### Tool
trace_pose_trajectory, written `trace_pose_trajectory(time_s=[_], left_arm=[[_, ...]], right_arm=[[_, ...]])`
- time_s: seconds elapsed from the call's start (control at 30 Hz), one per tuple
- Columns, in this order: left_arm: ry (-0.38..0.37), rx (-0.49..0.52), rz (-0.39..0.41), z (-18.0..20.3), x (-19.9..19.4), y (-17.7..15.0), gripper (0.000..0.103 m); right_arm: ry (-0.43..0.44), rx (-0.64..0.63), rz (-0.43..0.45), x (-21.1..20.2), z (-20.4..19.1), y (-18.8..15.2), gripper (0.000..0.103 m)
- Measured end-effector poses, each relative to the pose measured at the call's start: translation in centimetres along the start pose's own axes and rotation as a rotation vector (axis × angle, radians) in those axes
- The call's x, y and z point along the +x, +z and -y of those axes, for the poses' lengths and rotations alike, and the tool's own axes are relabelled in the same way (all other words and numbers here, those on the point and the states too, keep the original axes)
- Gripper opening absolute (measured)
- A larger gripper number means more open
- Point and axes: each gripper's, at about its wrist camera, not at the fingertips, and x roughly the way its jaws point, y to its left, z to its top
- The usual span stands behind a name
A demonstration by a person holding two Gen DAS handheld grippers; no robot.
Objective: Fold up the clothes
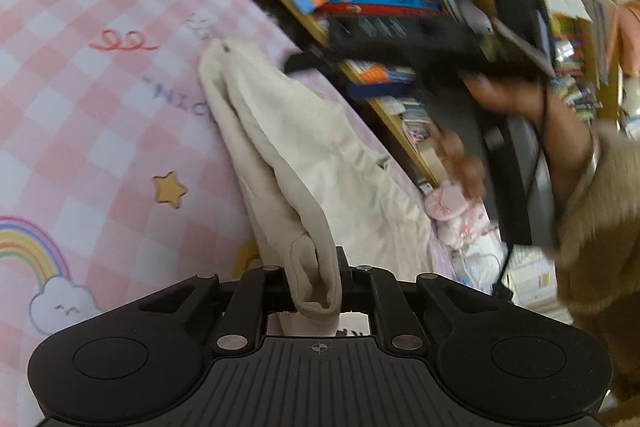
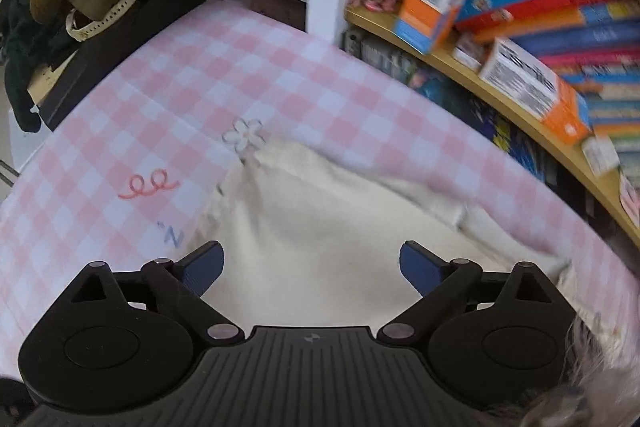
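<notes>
The left tongs (image 1: 316, 291) are clamped on a folded hem of the cream garment (image 1: 304, 163) — the cloth runs away from them, lifted in a ridge, onto the pink checked sheet (image 1: 80, 67). The right tongs (image 2: 312, 267) stand wide apart with nothing between their blue pads (image 2: 420, 267), hovering over the flat part of the same garment. Beyond and to the right of both tongs, a bookshelf (image 2: 500, 99) holds stacked books — blurred in the left view.
</notes>
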Motion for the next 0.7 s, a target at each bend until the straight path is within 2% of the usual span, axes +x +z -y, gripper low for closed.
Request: trace_pose_trajectory(time_s=[0.2, 0.47, 0.63, 0.7], left_arm=[[-0.026, 0.042, -0.019, 0.8, 0.6, 0.1, 0.011], [-0.050, 0.103, -0.044, 1.9, 1.2, -0.1, 0.011], [-0.058, 0.111, -0.050, 1.8, 1.3, 0.0, 0.011], [-0.059, 0.115, -0.053, 1.8, 1.3, -0.1, 0.011]], right_arm=[[0.053, -0.066, -0.032, 1.6, -2.7, 2.6, 0.095], [0.009, -0.154, -0.128, 5.2, -5.9, 3.3, 0.091], [-0.012, -0.147, -0.163, 6.5, -5.7, 3.1, 0.091], [-0.016, -0.133, -0.175, 6.8, -5.3, 2.9, 0.087]])
